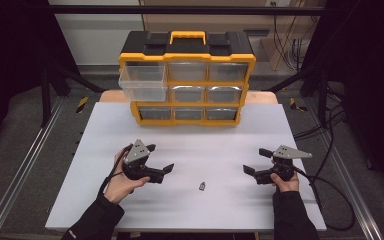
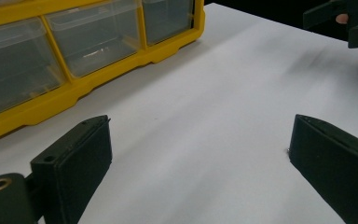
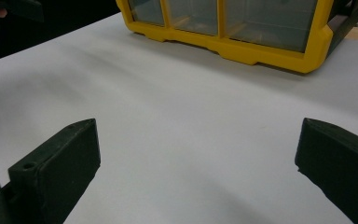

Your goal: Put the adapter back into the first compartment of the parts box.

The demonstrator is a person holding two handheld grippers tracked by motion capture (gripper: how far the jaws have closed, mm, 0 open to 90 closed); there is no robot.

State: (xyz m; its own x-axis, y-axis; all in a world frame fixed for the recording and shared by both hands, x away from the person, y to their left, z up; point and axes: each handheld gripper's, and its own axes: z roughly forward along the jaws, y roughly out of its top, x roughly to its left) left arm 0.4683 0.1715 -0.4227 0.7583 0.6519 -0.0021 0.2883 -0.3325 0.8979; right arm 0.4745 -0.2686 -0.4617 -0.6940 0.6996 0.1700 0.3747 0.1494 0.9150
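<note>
Both grippers are hovering low over the white table (image 1: 190, 135) with nothing in them: I am holding my left gripper (image 1: 160, 159) with jaws spread wide, and my right gripper (image 1: 256, 161) equally wide, well apart from it. Between them a small dark object (image 1: 202, 186) is lying on the table. Behind, a yellow drawer organizer (image 1: 186, 80) is standing with its top-left clear drawer (image 1: 143, 82) sticking out.
</note>
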